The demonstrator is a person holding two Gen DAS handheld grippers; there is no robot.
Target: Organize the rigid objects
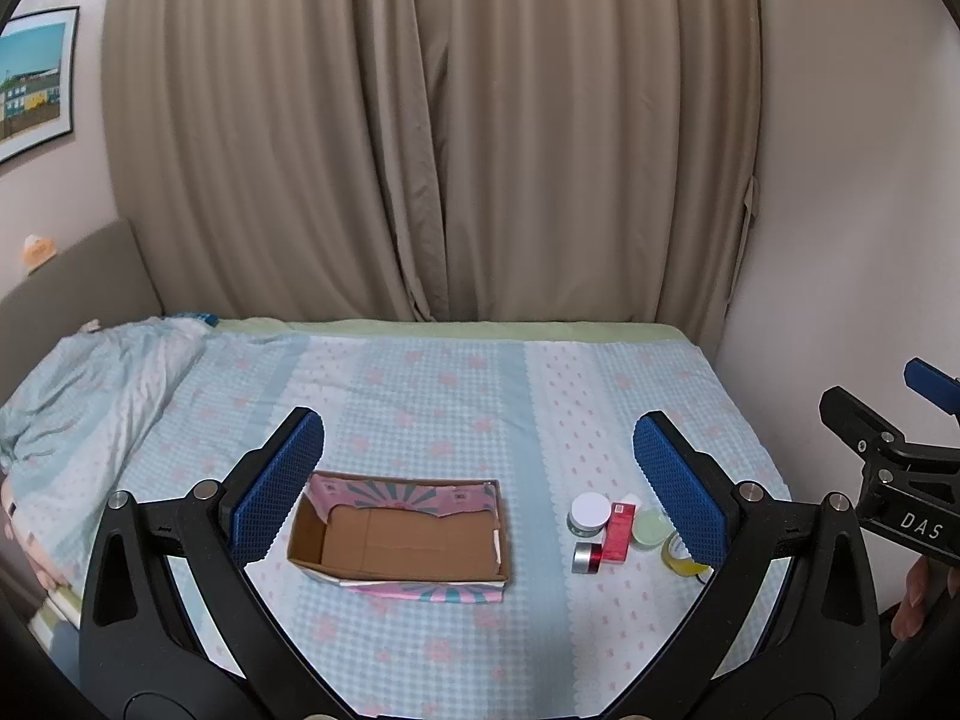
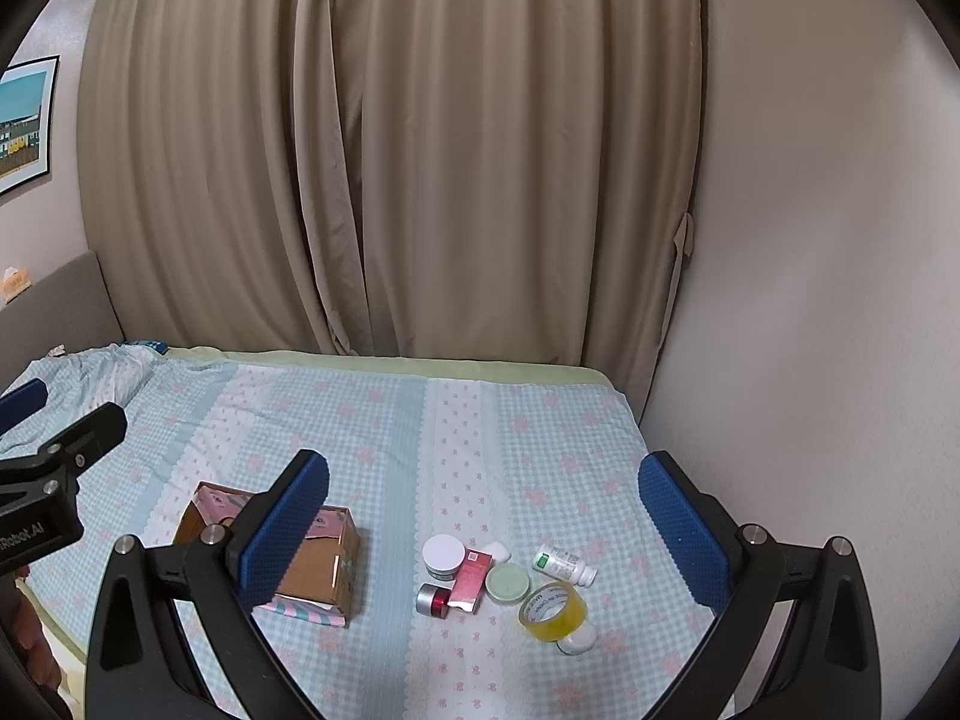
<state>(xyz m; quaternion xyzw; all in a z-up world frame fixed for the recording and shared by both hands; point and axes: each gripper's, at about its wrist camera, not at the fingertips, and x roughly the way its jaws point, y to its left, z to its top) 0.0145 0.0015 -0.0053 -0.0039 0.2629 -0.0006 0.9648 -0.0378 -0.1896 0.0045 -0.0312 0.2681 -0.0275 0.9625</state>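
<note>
An open cardboard box (image 1: 408, 540) (image 2: 312, 564) lies empty on the bed. To its right sits a cluster of small items: a white-lidded jar (image 2: 444, 555) (image 1: 590, 513), a red carton (image 2: 468, 582) (image 1: 618, 531), a small red and silver jar (image 2: 433, 600) (image 1: 587, 558), a green-lidded jar (image 2: 508, 583) (image 1: 651, 528), a yellow tape roll (image 2: 552, 609) (image 1: 681, 555), a white pill bottle (image 2: 567, 565). My left gripper (image 1: 479, 468) is open and empty above the box. My right gripper (image 2: 483, 510) is open and empty above the cluster.
The bed sheet (image 2: 480, 420) is light blue check with pink flowers. A rumpled blanket (image 1: 90, 384) lies at the left. Beige curtains (image 1: 432, 132) hang behind the bed, and a wall (image 2: 810, 300) bounds it on the right.
</note>
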